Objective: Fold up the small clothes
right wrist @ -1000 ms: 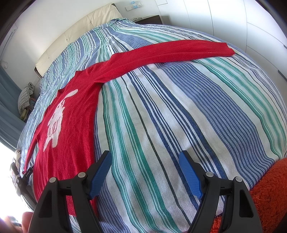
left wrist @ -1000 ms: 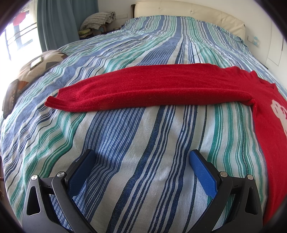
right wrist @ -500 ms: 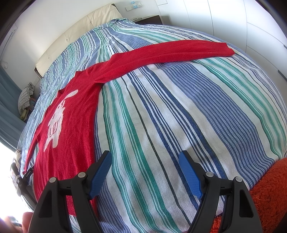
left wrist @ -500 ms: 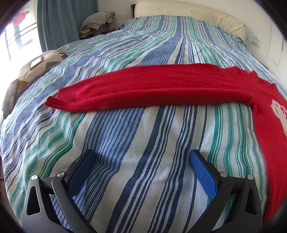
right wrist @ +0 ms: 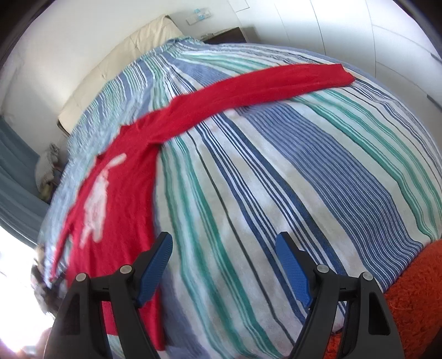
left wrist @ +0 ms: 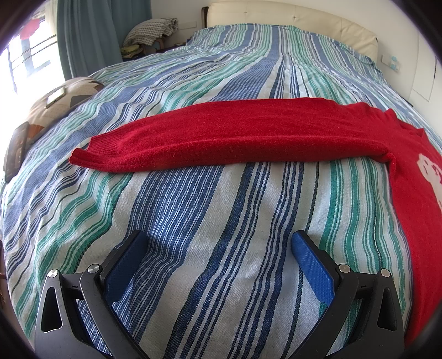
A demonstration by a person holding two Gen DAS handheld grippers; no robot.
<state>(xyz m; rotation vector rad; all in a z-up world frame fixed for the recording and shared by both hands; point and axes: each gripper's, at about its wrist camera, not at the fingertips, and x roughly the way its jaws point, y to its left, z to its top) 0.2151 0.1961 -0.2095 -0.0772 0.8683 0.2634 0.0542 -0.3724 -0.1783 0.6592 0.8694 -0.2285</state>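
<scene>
In your left wrist view, your left claw (left wrist: 218, 243) hangs released over the bed's blue, green and white striped cover (left wrist: 210, 221), its two blue pads (left wrist: 312, 273) spread wide with only striped cloth between them. The red knitted sweater with a white figure on its chest (left wrist: 408, 198) lies flat on that cover: one long sleeve (left wrist: 221, 140) runs straight across the picture beyond the claw, its ribbed cuff toward the left, and the body drops down the right edge, well apart from the pads. Past the sleeve you see the cream padded headboard (left wrist: 290, 22), a folded checked blanket (left wrist: 152, 30) beside the blue-grey curtain (left wrist: 91, 36), and at the left edge a patterned cushion (left wrist: 63, 102). In your right wrist view, which is blurred on its left half, your right claw (right wrist: 223, 245) is also released, pads apart over bare striped cover (right wrist: 276, 179). The sweater (right wrist: 116, 193) lies to the left, its body passing just beside and under the left pad (right wrist: 154, 265), though you cannot tell whether they touch; the other sleeve (right wrist: 262, 85) stretches up to the right. An orange fuzzy fabric (right wrist: 408, 298) fills the lower right corner.
</scene>
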